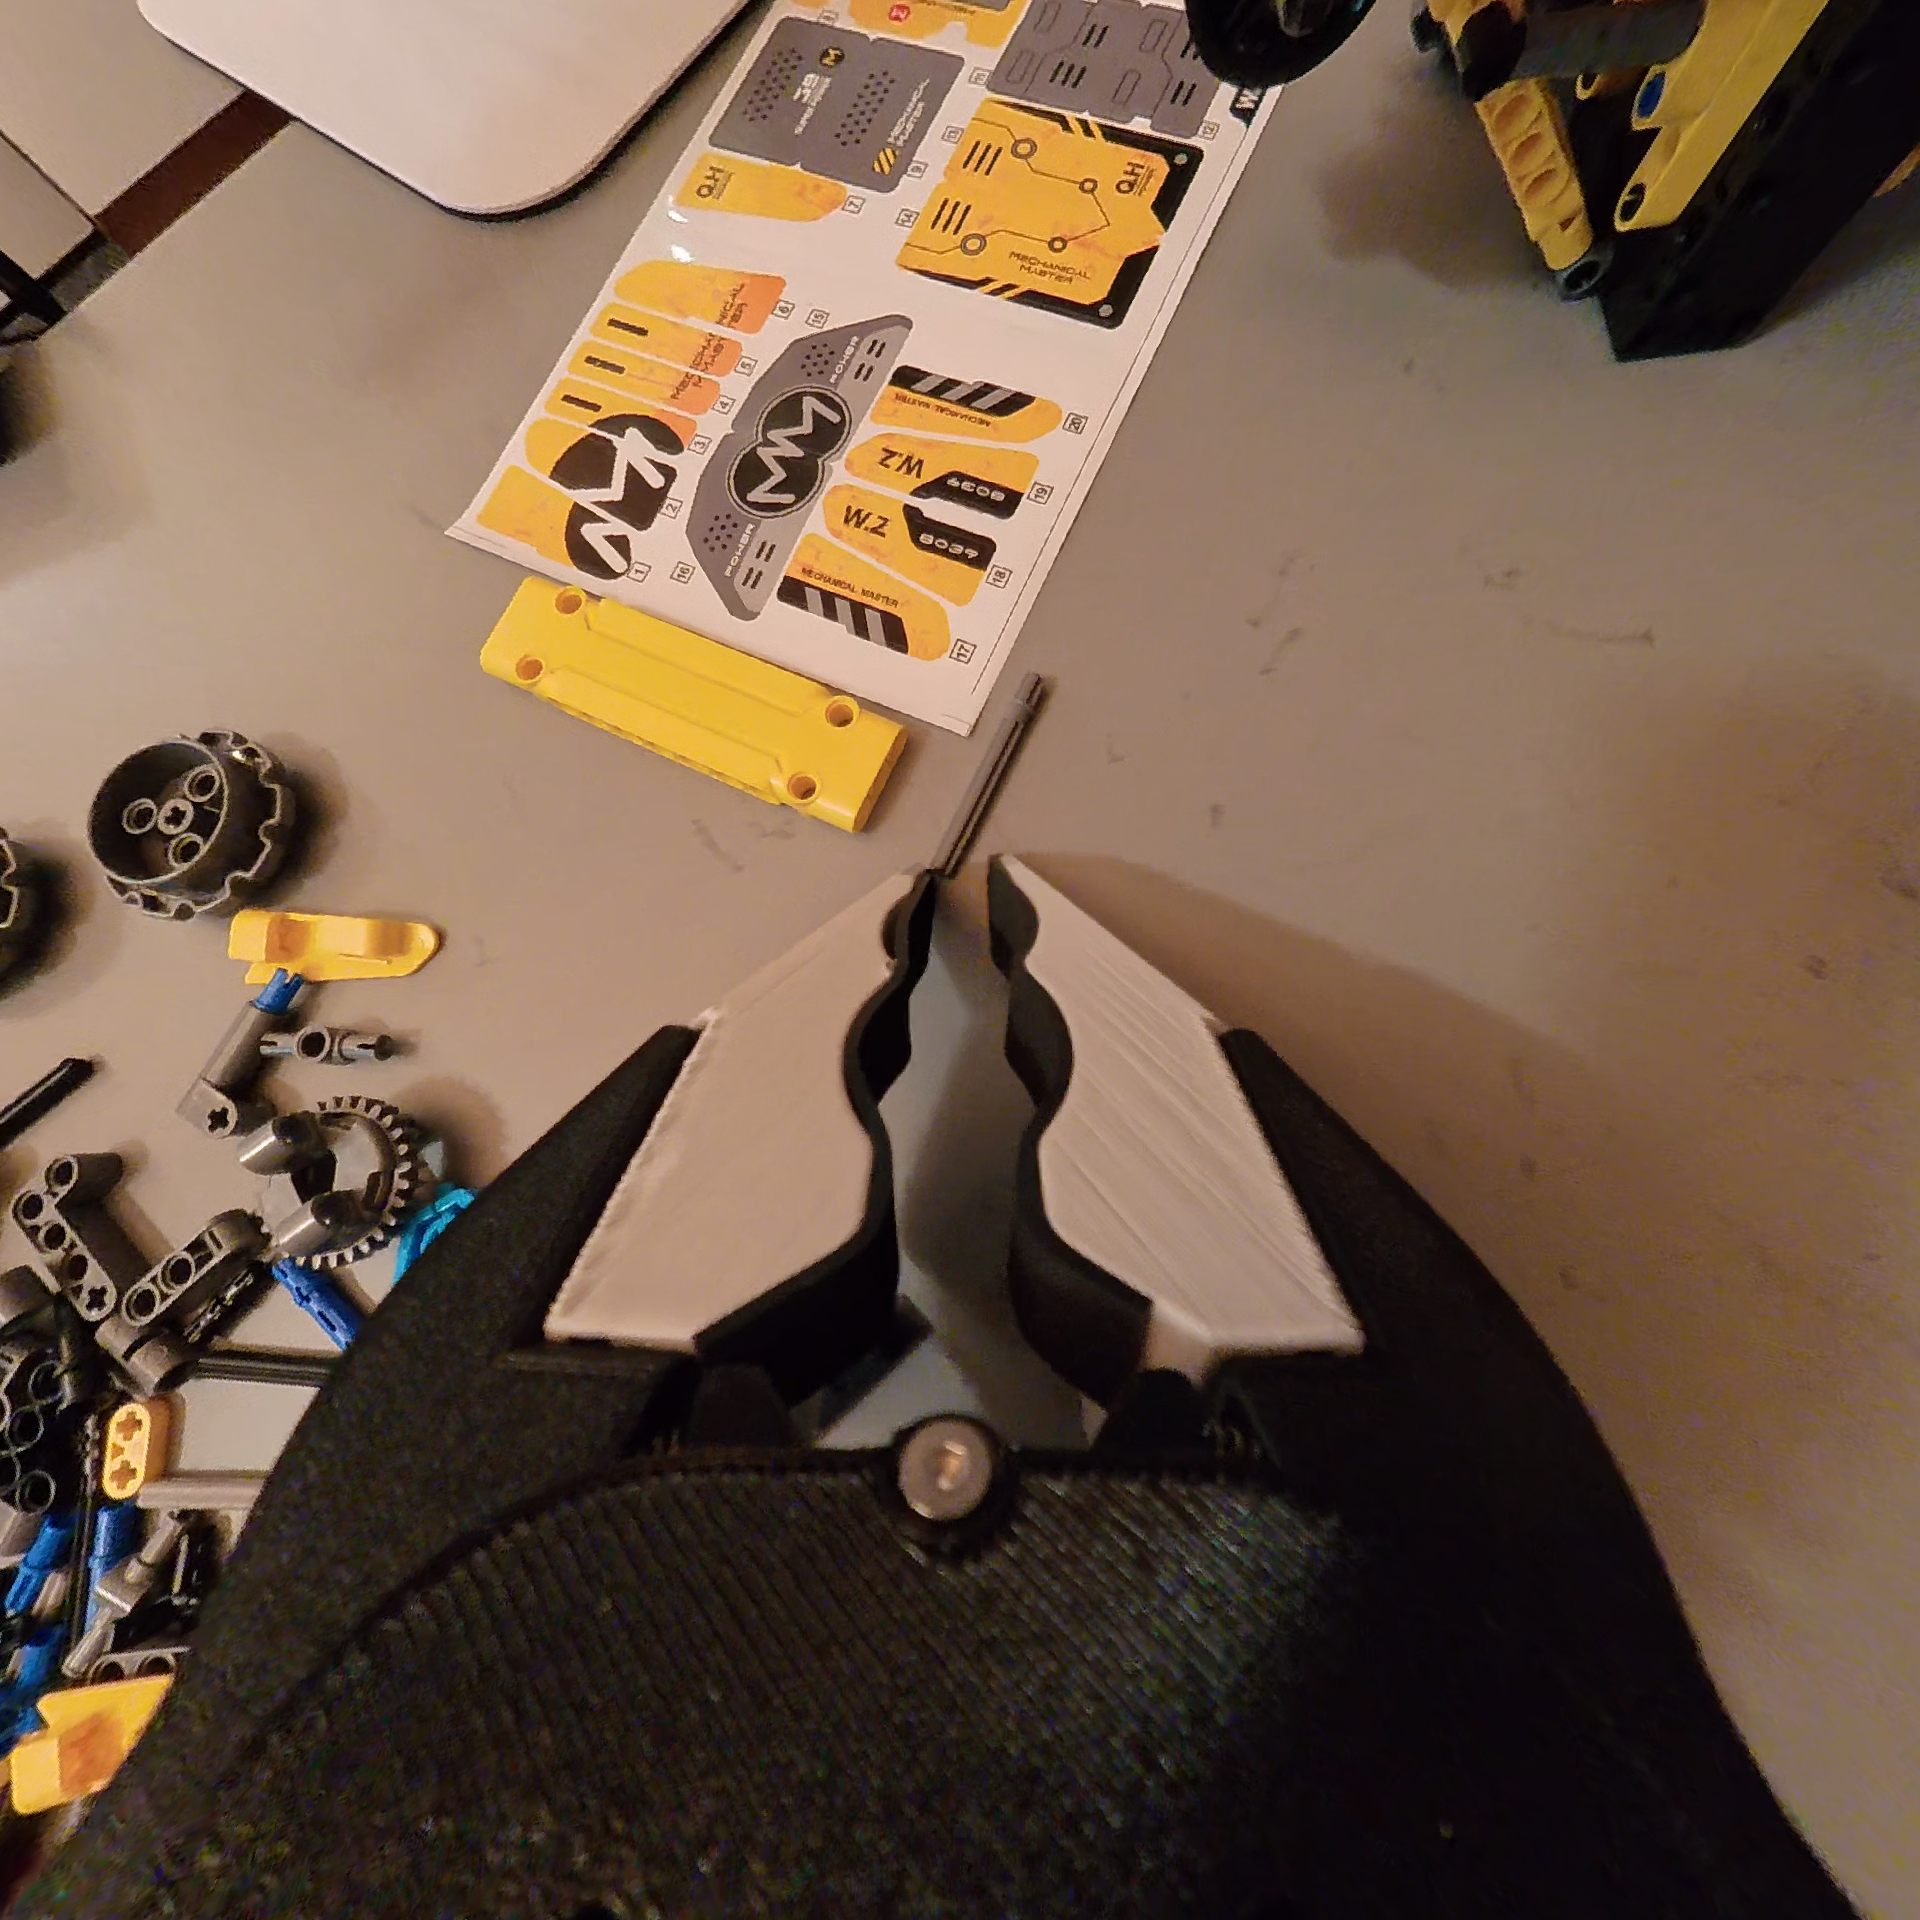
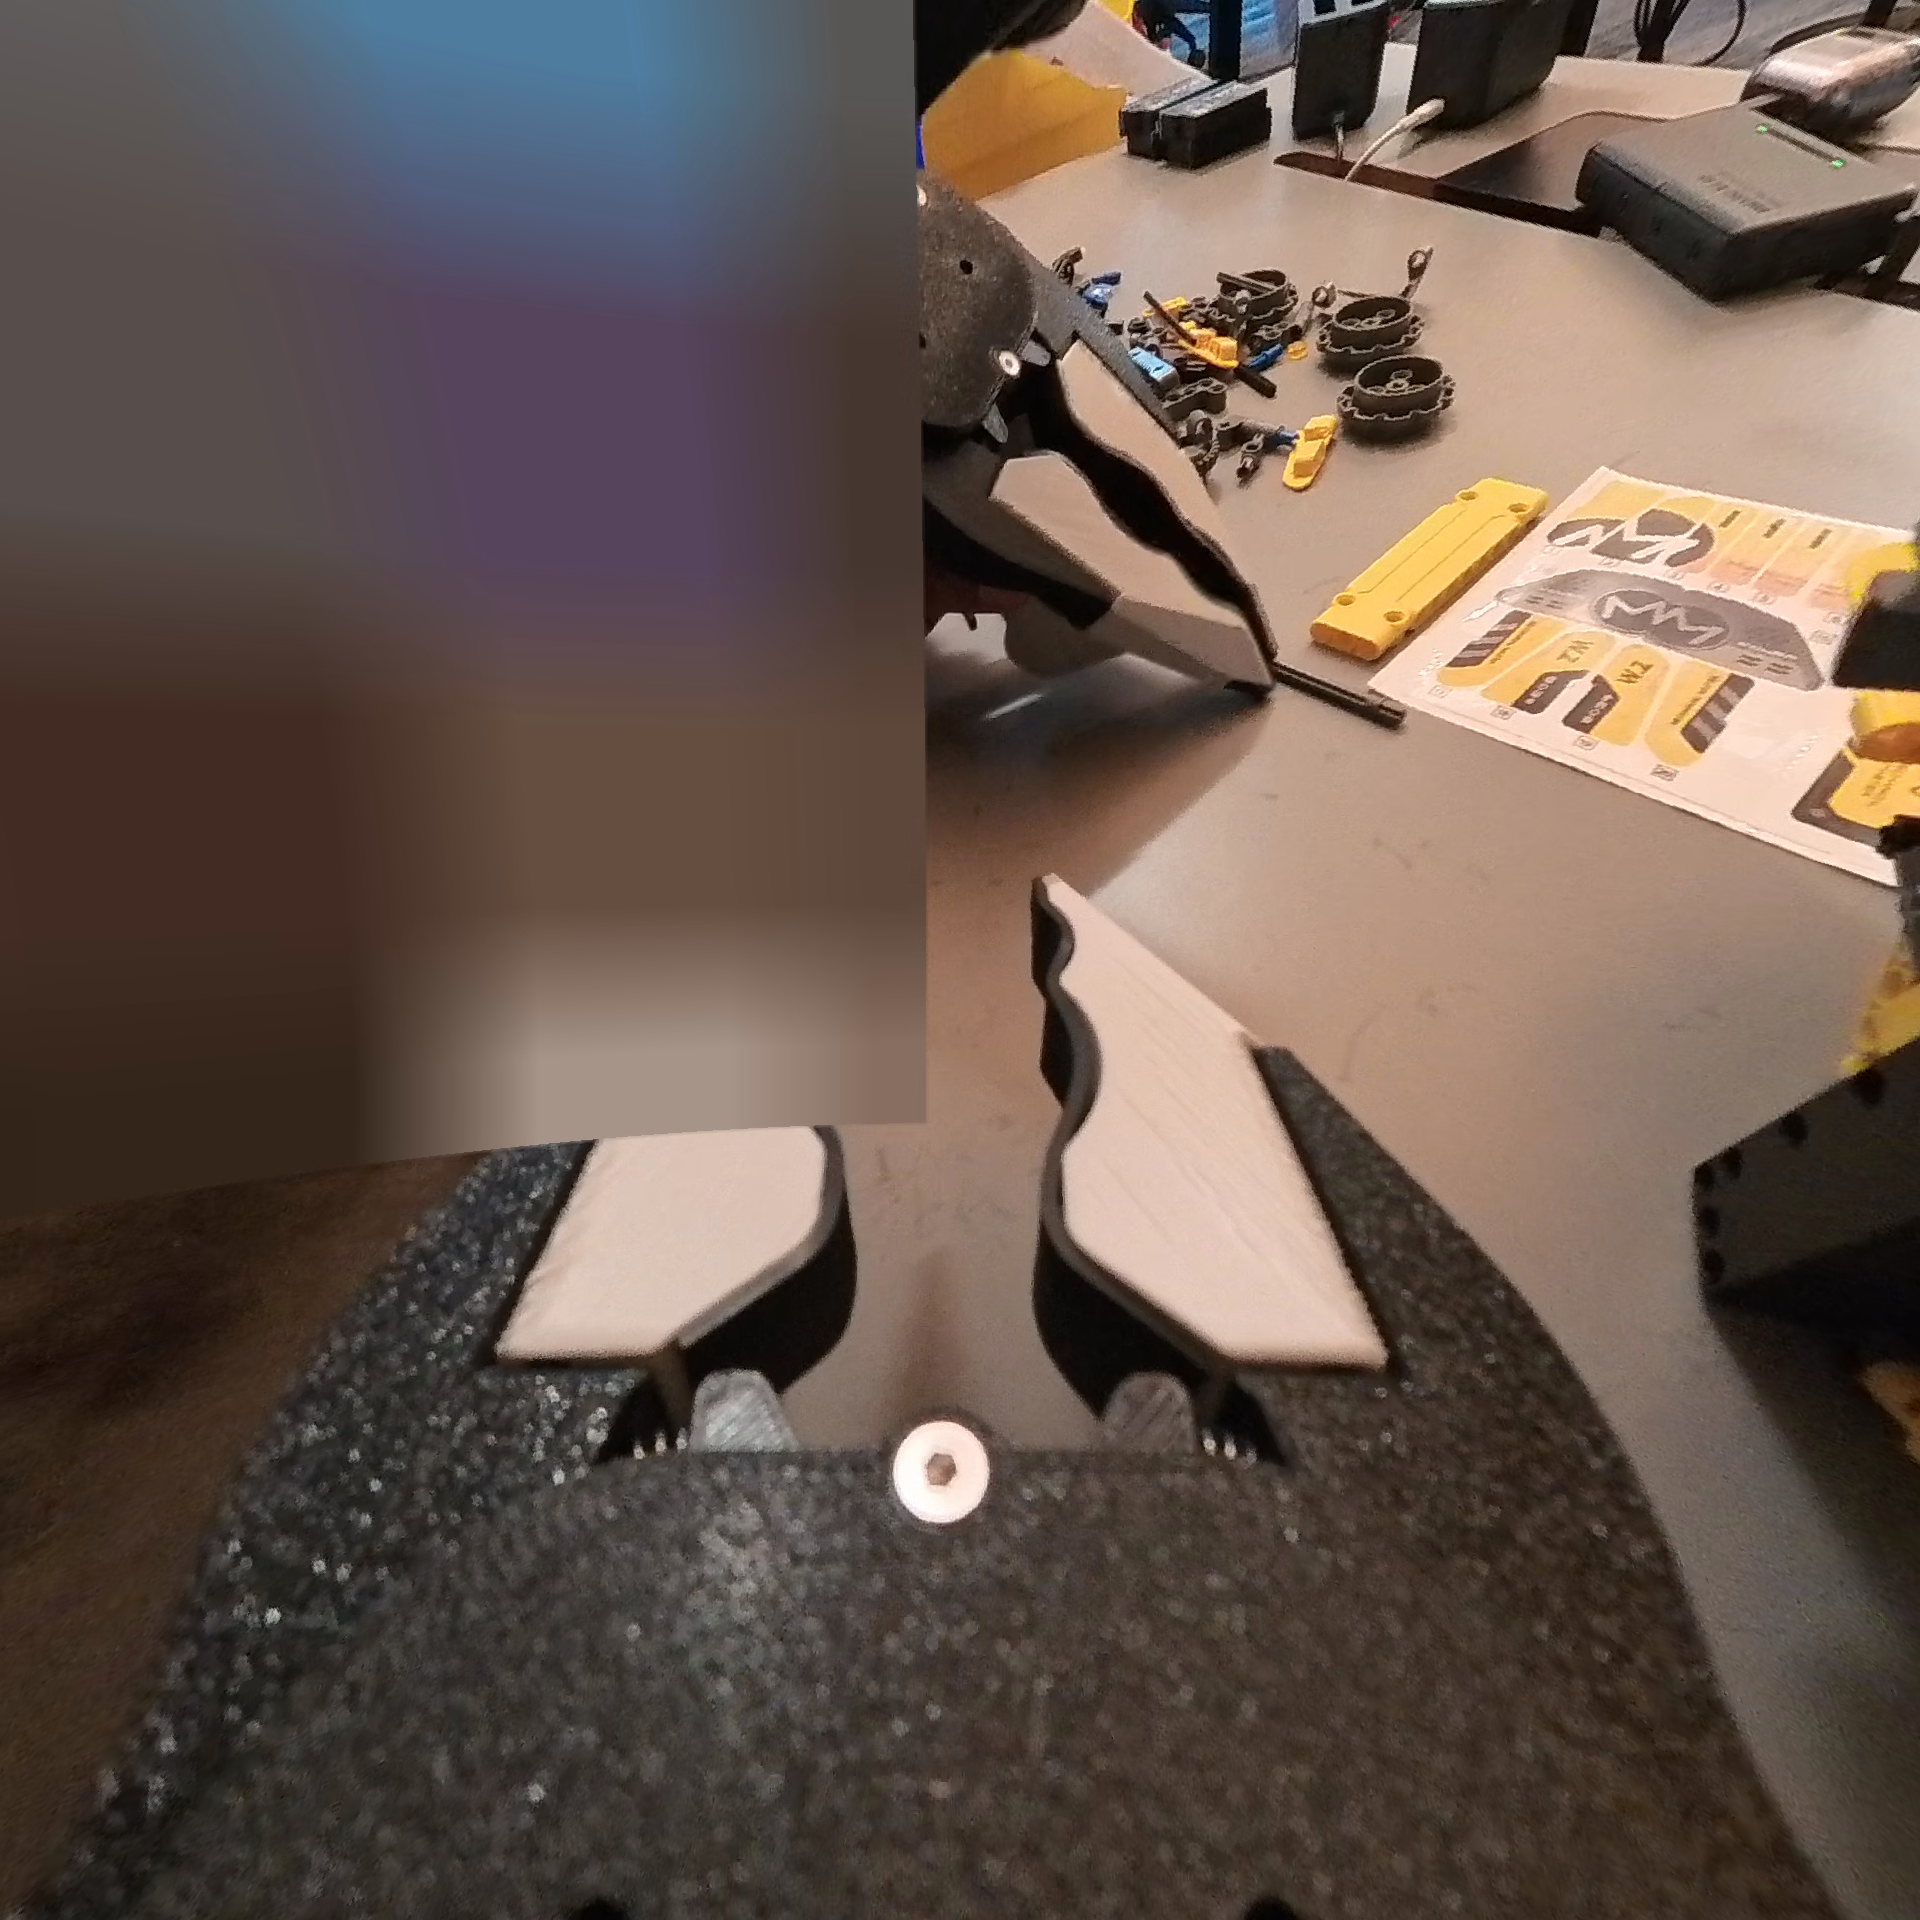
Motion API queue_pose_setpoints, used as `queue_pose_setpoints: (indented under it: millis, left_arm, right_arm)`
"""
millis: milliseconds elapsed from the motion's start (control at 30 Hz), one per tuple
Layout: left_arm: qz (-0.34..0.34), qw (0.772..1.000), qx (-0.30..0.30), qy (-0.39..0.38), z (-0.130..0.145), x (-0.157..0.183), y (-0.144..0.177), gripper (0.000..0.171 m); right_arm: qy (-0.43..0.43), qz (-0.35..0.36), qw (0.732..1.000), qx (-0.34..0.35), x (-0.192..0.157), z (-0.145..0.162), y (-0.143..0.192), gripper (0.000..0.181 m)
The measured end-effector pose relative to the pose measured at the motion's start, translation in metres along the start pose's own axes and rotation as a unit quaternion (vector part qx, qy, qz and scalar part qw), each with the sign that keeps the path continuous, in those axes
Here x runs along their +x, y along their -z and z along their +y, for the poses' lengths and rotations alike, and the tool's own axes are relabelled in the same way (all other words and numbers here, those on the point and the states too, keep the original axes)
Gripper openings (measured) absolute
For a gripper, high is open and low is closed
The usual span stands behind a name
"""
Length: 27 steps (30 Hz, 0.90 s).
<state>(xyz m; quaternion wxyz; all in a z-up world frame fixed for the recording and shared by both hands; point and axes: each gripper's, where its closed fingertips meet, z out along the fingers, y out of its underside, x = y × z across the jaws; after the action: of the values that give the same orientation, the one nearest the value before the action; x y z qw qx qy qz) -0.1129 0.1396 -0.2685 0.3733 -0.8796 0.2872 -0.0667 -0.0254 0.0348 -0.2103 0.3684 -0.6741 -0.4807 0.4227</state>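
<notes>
Down at the grey tabletop (image 1: 1455,644), the left gripper (image 1: 961,873) has its fingertips lowered around the near end of a thin grey axle rod (image 1: 992,764). A narrow gap shows between the tips, and the rod's end sits right at the left fingertip; I cannot tell whether the rod is actually pinched. The rod lies flat, its far end touching the corner of a printed sticker sheet (image 1: 862,343). Just beside the sheet's near edge lies a long yellow panel piece (image 1: 691,701). Farther left sit a dark toothed wheel hub (image 1: 187,821) and a heap of small grey, blue and yellow building parts (image 1: 156,1247). A black and yellow built model (image 1: 1662,166) stands at the far right.

The right gripper (image 2: 997,935) hovers above bare tabletop with its jaws spread apart, holding nothing; its left finger is partly hidden by a blurred patch. Beyond it the left gripper (image 2: 1262,681) touches down on the rod (image 2: 1340,694).
</notes>
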Motion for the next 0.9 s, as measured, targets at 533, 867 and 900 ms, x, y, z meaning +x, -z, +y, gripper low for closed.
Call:
queue_pose_setpoints:
  millis: [533, 867, 900]
  left_arm:
    - [0.073, 0.976, 0.200, 0.049, -0.094, 0.089, 0.017, 0.104]
    - [0.087, 0.969, 0.206, 0.101, -0.117, 0.110, -0.015, 0.117]
    - [0.083, 0.970, 0.208, 0.099, -0.119, 0.109, -0.016, 0.117]
  right_arm:
    - [0.038, 0.037, 0.985, 0.161, 0.004, -0.066, 0.077, 0.028]
    - [0.023, 0.175, 0.974, 0.140, 0.103, -0.076, 0.153, 0.053]
    - [0.014, 0.180, 0.975, 0.131, 0.110, -0.073, 0.149, 0.059]
